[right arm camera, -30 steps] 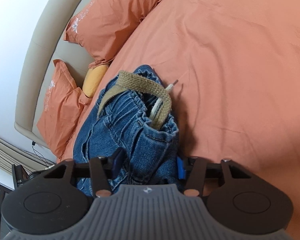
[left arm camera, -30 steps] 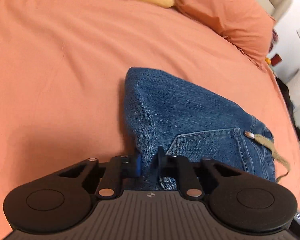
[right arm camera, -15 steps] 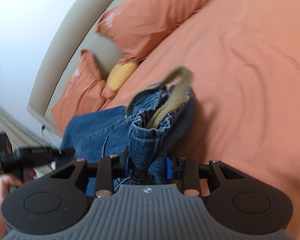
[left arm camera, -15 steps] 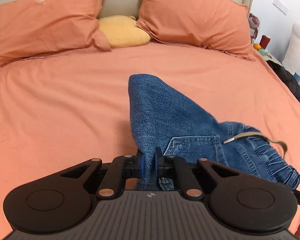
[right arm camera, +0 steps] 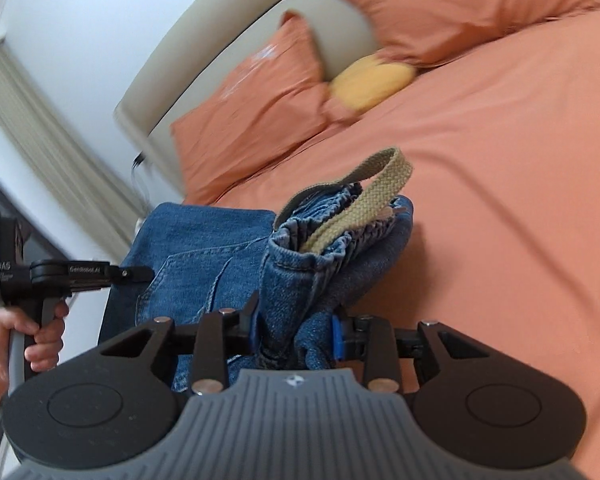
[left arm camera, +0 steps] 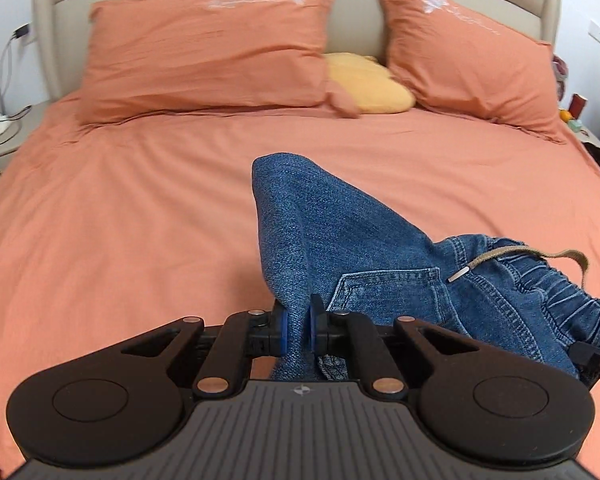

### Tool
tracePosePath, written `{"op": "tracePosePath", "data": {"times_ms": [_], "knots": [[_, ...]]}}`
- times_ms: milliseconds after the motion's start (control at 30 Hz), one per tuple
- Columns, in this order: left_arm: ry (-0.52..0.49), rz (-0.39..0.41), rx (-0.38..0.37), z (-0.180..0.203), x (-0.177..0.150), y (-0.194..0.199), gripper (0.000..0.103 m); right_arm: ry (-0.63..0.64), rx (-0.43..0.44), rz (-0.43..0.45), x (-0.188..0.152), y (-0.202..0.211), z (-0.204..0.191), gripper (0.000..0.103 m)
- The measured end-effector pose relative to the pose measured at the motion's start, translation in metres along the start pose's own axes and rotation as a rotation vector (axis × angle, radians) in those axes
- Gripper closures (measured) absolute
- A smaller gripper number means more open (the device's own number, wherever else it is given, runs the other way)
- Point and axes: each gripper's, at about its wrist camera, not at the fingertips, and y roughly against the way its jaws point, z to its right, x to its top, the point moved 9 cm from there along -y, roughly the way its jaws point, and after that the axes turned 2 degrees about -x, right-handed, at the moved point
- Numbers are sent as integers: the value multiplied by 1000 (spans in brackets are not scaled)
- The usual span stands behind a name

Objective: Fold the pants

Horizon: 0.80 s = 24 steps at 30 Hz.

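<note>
Both grippers risen since earlier frame, lifting blue denim pants (left arm camera: 340,232) off orange bed (left arm camera: 120,208). Left gripper (left arm camera: 298,326) clenched on thin fold; right gripper (right arm camera: 296,332) grasping bunched waistband. Keep tension even, lay flat.

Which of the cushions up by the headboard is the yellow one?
The small yellow cushion, wedged low between the two large orange pillows: the left pillow and the right pillow. Both pillows are bigger, orange, and carry a pale print.

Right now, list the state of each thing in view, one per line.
Blue denim pants: bunched, lifted off the bed, held at two places.
Left gripper: shut on the pants.
Right gripper: shut on the gathered waistband.
Beige woven drawstring: loose, looped above the waistband.
Orange bedsheet: spread, lightly wrinkled.
</note>
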Motion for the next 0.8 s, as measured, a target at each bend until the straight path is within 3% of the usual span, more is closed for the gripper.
{"op": "tracePosePath", "data": {"times_ms": [233,333,467,533,600,700,800], "knots": [[48,-52,10,-60,-45,-24,93,61,-54,-119,-59,-50,-47,75],[88,-70,10,-72,-70,-46,93,92,-113,-183,-86,-61,-43,74],[176,-72,12,-84,-79,-69,89,62,-181,-256,-100,-71,-24,73],[167,-85,60,-85,-80,-77,77,98,-204,-283,-103,-73,-27,70],[142,-95,103,-85,-81,-78,71,131,-232,-299,-99,-75,-33,57],[122,-99,106,-87,-78,-69,60,155,-252,-312,-87,-67,-37,41],[108,-71,108,-97,-76,-48,48,212,-276,-282,-65,-47,-35,40]]}}
